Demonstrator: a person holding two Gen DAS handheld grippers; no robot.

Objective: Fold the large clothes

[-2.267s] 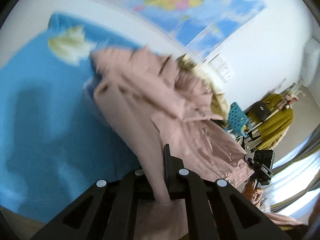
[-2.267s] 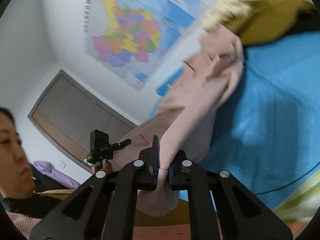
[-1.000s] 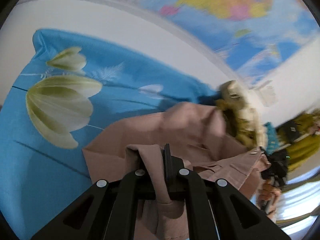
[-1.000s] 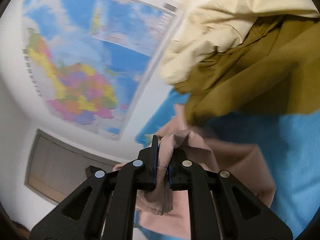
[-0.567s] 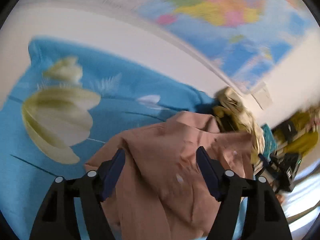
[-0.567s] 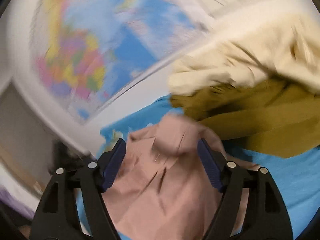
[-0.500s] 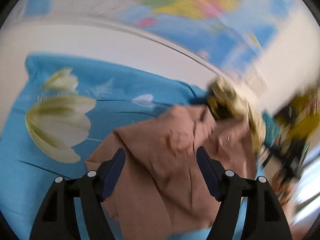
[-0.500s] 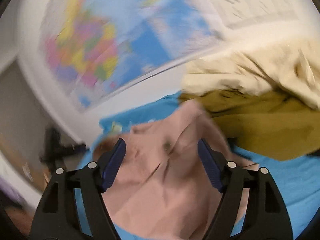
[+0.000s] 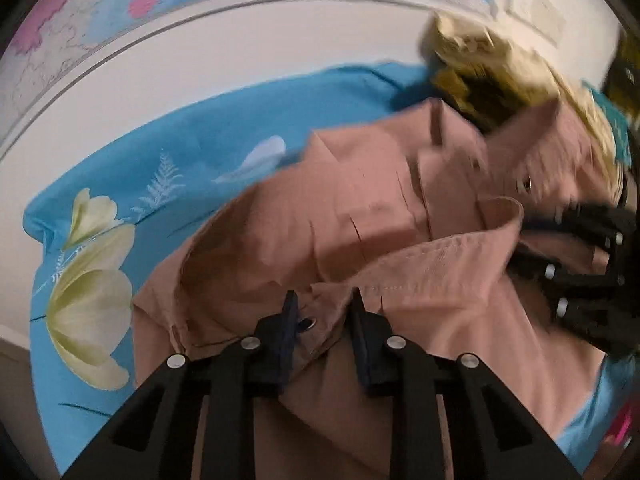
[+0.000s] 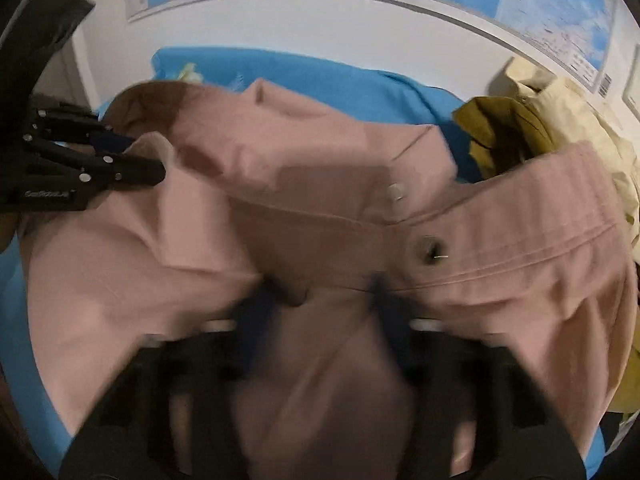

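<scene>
A pink jacket (image 9: 360,220) (image 10: 280,160) lies crumpled on a blue flowered bedsheet (image 9: 200,152). My left gripper (image 9: 323,312) points down at the jacket's near hem. Its jaws are closing, still apart, with a fold bearing a metal snap (image 9: 308,323) between them. My right gripper (image 10: 322,304) is over another stretch of hem, below a dark snap (image 10: 428,248). Its jaws are closing on a fold of the fabric, and its fingers are smeared by motion. Each gripper also shows at the edge of the other's view, the right gripper (image 9: 576,276) and the left gripper (image 10: 100,172).
A heap of olive clothes (image 10: 512,132) and cream clothes (image 10: 580,112) sits at the far right of the bed against the white wall. A world map (image 9: 100,8) hangs above. Bare blue sheet with a large pale flower (image 9: 88,300) lies left of the jacket.
Both grippers let go of the jacket, opened wide and dropped closer over it. Now both have narrowed around new folds along its hem. The jacket has settled onto the sheet.
</scene>
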